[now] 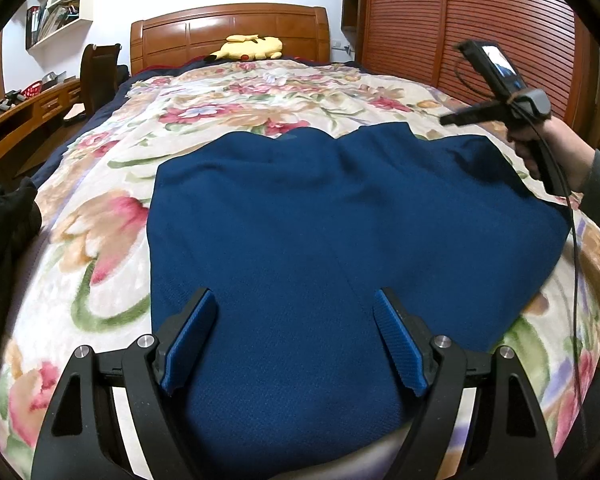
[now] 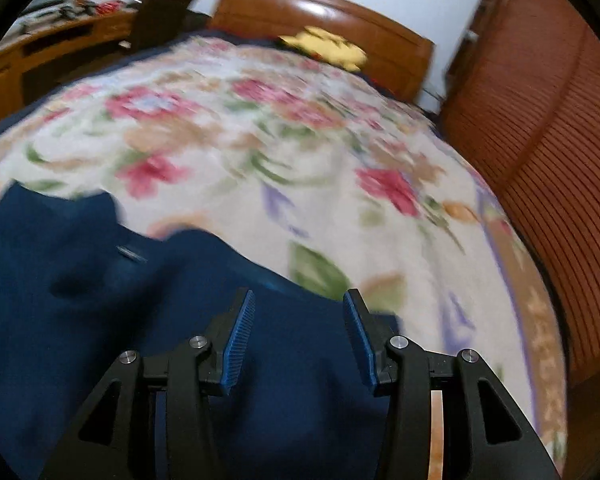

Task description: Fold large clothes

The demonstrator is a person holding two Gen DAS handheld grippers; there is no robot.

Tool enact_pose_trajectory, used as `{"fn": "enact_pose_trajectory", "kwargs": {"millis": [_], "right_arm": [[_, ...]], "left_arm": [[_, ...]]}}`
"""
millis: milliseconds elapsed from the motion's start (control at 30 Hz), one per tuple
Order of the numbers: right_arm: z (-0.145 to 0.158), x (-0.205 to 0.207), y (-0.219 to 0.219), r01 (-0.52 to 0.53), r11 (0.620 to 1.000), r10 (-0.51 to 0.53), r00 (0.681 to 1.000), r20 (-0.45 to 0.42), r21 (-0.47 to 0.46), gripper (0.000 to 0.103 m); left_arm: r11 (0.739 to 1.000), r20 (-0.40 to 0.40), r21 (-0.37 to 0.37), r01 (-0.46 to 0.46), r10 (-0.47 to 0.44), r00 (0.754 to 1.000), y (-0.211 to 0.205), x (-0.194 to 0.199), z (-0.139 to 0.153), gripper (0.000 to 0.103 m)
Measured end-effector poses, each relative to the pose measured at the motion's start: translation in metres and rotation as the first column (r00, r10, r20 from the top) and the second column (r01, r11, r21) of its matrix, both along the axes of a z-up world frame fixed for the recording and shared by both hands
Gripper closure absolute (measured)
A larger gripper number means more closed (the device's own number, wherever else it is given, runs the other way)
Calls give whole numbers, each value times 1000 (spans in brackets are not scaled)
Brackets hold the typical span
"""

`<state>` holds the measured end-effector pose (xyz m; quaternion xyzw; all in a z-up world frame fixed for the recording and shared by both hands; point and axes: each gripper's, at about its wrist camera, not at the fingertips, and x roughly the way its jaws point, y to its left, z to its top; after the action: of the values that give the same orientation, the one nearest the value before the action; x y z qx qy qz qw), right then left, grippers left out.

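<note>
Lying flat on the bed's floral fleece blanket (image 1: 112, 248), the dark blue knitted garment (image 1: 320, 220) fills the centre of the left wrist view. Its long axis runs from the near edge of the bed toward the wooden headboard (image 1: 230, 28), and its far edge shows two rounded lobes with a notch between them. The left gripper (image 1: 296, 316) hangs over the near part of the cloth, fingers (image 1: 192, 344) spread wide, nothing between the pads. The cloth lies directly ahead of and below these fingers. At the right edge of this view a hand (image 1: 540, 152) holds the right gripper (image 1: 450, 120) above the garment's far right corner, clear of the fabric. A yellow plush toy (image 1: 248, 48) rests by the headboard, well apart from the work.

The right wrist view is blurred. The right gripper (image 2: 298, 320) has its fingers (image 2: 238, 344) parted about halfway, with no cloth pinched between them. The blue garment (image 2: 100, 300) lies below and to the left of these fingers, its right-hand edge passing just beneath them; bare blanket (image 2: 300, 160) lies ahead and to the right.

Judgement: the garment appears part-folded, with a further fold outstanding. The left hand is nearer the near hem, the right hand nearer the far right corner. Any lengthwise fold would call for both fingers to descend onto their respective edges.
</note>
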<state>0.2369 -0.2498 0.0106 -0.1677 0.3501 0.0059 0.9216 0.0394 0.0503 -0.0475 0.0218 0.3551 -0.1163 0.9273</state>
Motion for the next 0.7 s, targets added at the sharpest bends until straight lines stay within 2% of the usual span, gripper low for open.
{"fn": "enact_pose_trajectory", "kwargs": {"millis": [200, 300, 400, 433, 467, 533, 567, 633, 700], "right_arm": [[-20, 18, -47, 142, 988, -136, 986, -98, 54, 55], [-32, 31, -58, 170, 976, -143, 972, -187, 133, 55], [-35, 35, -63, 166, 968, -128, 972, -196, 186, 55], [-35, 36, -62, 153, 969, -116, 975, -190, 193, 60], [-35, 37, -61, 125, 971, -88, 979, -184, 204, 79], [-32, 36, -52, 58, 983, -34, 990, -138, 176, 97], [-31, 30, -53, 53, 989, -40, 995, -93, 139, 101], [-25, 29, -62, 147, 985, -145, 989, -27, 90, 101], [-29, 35, -75, 203, 970, -195, 978, -68, 135, 101]], "left_arm": [[1000, -1, 7, -4, 4, 1000, -1, -1, -2, 21], [1000, -4, 9, -5, 5, 1000, -2, 0, -3, 21], [1000, -10, 14, -4, 5, 1000, -3, 1, -4, 21], [1000, -11, 15, -4, 4, 1000, -3, 1, -4, 21], [1000, -13, 16, -4, 4, 1000, -3, 1, -4, 21], [1000, -16, 17, -3, 4, 1000, -4, 1, -4, 21], [1000, -19, 16, -3, 3, 1000, -4, 2, -4, 21], [1000, -26, 14, 0, 1, 1000, -3, 3, -5, 21], [1000, -27, 16, -1, 1, 1000, -4, 2, -5, 21]]}}
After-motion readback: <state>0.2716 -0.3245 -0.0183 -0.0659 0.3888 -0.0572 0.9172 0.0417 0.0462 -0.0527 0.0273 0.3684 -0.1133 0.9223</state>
